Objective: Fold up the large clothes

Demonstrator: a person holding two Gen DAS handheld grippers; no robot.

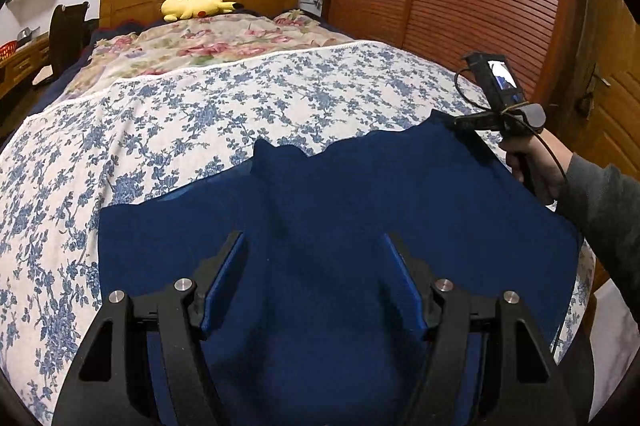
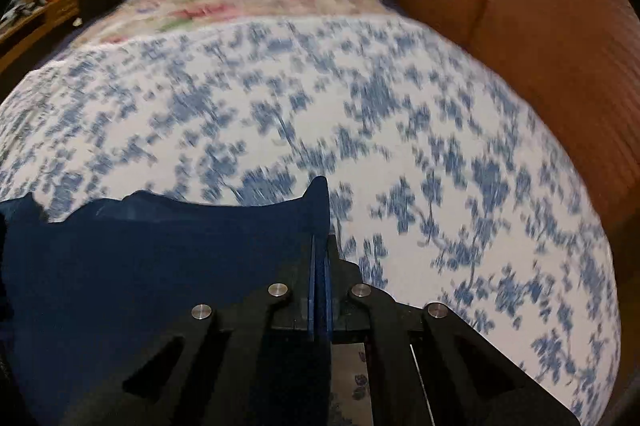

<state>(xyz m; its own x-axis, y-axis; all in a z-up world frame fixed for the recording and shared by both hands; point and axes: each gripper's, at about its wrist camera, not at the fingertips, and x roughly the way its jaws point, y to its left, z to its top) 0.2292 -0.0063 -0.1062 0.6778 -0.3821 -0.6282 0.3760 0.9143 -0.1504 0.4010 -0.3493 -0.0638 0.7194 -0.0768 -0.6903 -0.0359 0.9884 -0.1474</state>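
Navy-blue knitted garment (image 1: 344, 210) lies on the blue-flowered bedsheet (image 1: 168, 130), spread beneath the left gripper (image 1: 316, 274), whose jaws stand apart. Right gripper (image 2: 320, 262) is pressed together, pinching the garment's far right corner.

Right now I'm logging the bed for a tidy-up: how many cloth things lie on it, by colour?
Navy garment: 1
Blue-flowered white sheet: 1
Pink-flowered quilt: 1
Yellow plush: 1
Total: 4
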